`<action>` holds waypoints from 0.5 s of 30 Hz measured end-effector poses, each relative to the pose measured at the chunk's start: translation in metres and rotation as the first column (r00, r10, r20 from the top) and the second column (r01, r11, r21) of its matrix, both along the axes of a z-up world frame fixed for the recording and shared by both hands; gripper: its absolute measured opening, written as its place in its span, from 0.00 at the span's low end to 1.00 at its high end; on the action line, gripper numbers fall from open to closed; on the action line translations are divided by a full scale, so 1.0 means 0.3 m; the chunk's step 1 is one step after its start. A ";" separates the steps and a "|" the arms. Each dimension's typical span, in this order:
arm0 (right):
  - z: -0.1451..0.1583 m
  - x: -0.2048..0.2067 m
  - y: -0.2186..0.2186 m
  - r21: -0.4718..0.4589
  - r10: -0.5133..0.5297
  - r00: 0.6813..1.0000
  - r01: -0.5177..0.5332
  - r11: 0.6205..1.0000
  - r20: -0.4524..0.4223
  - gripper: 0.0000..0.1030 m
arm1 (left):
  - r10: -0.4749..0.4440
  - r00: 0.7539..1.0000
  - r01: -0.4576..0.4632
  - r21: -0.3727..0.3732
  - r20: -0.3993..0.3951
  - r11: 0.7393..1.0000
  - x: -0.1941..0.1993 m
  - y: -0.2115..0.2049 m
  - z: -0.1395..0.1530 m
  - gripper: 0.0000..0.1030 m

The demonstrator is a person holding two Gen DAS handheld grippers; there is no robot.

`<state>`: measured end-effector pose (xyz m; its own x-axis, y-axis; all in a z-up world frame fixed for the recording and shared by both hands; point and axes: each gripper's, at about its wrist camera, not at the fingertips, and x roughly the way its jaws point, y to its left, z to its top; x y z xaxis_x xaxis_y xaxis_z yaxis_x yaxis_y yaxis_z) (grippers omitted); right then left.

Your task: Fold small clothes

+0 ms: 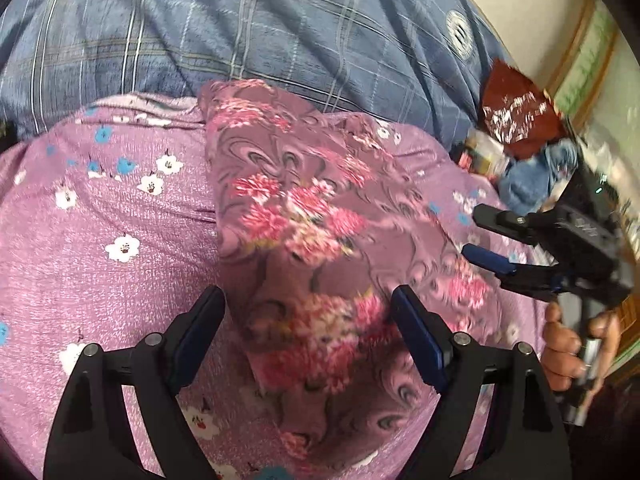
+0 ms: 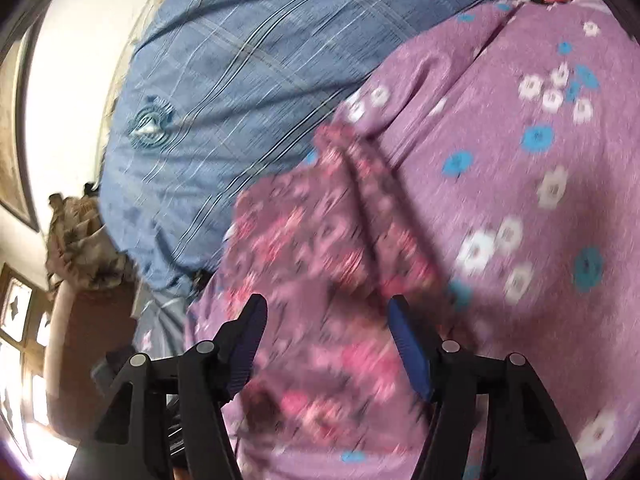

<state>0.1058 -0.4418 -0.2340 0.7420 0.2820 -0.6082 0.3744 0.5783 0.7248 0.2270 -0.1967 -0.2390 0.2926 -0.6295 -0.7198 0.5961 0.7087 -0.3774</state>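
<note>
A small purple garment with pink flowers lies folded lengthwise on a lilac sheet with white and blue flowers. My left gripper is open above the garment's near part, holding nothing. My right gripper shows at the right in the left wrist view, open and held by a hand beside the garment's right edge. In the blurred right wrist view the same garment lies under my open right gripper, on the lilac sheet.
A blue checked blanket lies beyond the sheet; it also shows in the right wrist view. A dark red packet and blue cloth sit at the far right. A wall and a window are at the left.
</note>
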 end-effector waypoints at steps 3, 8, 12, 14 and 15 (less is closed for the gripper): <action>-0.039 0.044 -0.067 0.030 -0.030 1.000 0.030 0.999 -0.011 0.66 | 0.011 0.999 -0.013 -0.051 -0.053 0.999 0.035 0.004 -0.004 0.84; -0.128 0.111 -0.143 0.109 0.001 0.999 0.003 0.994 -0.038 0.69 | 0.016 0.991 -0.030 -0.110 -0.130 0.993 0.075 0.001 -0.024 0.87; -0.152 0.167 -0.128 0.116 0.061 0.998 -0.056 0.992 -0.034 0.71 | 0.001 0.985 -0.016 -0.087 -0.171 0.996 0.082 -0.035 -0.065 0.87; -0.152 0.181 -0.113 0.119 0.086 0.996 -0.083 0.989 -0.025 0.73 | 0.002 0.990 -0.009 -0.047 -0.144 0.999 0.069 -0.062 -0.075 0.87; -0.151 0.180 -0.106 0.118 0.092 0.995 -0.088 0.989 -0.025 0.73 | 0.003 0.993 -0.006 -0.028 -0.115 1.000 0.059 -0.071 -0.069 0.87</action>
